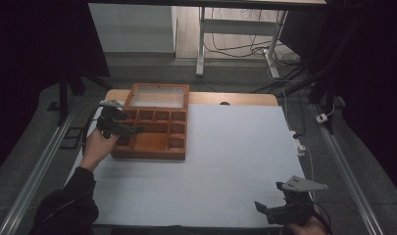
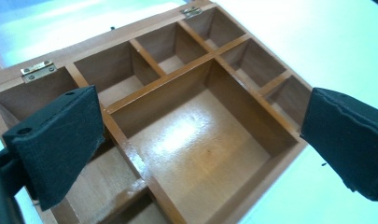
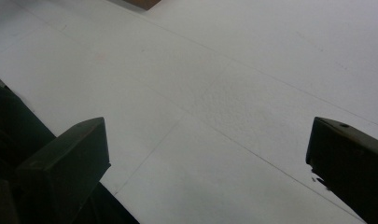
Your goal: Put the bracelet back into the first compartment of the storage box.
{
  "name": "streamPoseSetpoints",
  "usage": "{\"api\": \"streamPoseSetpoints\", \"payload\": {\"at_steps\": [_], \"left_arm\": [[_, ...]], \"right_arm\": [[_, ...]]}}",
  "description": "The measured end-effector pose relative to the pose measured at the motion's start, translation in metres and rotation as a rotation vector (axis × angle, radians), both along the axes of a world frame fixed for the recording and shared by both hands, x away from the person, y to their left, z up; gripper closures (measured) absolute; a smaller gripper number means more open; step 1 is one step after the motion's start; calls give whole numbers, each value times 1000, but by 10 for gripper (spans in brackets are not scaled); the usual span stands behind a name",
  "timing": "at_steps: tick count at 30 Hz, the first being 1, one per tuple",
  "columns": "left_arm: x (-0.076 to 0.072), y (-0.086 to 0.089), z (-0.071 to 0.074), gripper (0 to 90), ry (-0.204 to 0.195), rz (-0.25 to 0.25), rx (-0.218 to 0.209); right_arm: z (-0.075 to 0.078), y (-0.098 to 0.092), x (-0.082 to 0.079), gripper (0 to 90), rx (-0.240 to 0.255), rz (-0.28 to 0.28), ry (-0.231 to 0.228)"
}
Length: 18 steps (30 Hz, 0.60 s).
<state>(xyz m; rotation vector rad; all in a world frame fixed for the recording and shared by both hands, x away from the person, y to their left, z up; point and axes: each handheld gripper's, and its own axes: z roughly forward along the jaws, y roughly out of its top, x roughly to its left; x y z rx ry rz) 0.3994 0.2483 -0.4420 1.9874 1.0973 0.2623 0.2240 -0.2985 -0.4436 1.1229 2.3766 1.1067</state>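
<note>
A wooden box point(image 1: 152, 128) with several empty compartments stands open at the table's back left, its glass-paned lid point(image 1: 158, 96) tilted back. My left gripper point(image 1: 132, 131) hovers over the box's left side, jaws wide open. In the left gripper view the box point(image 2: 196, 135) lies between the open jaws, its large middle compartment bare, and my left gripper point(image 2: 200, 144) holds nothing. My right gripper point(image 1: 267, 209) sits near the table's front right edge, open and empty. In the right gripper view my right gripper point(image 3: 205, 163) stands open over the bare white table point(image 3: 214, 93).
The white table point(image 1: 225, 156) stretches from the box to the right gripper. A wooden board edge point(image 1: 235, 99) shows behind it. Desk legs and cables point(image 1: 264, 49) lie on the floor beyond. Metal rails point(image 1: 348, 166) run along both sides.
</note>
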Motion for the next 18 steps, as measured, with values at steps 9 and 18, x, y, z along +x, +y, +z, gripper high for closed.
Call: {"api": "streamPoseSetpoints", "payload": {"at_steps": [9, 18], "left_arm": [[-29, -3, 11, 0, -19, -23, -26], [-56, -6, 16, 0, -32, -37, -40]], "right_arm": [[0, 1, 1, 0, -7, 7, 2], [0, 1, 1, 0, -5, 8, 2]]}}
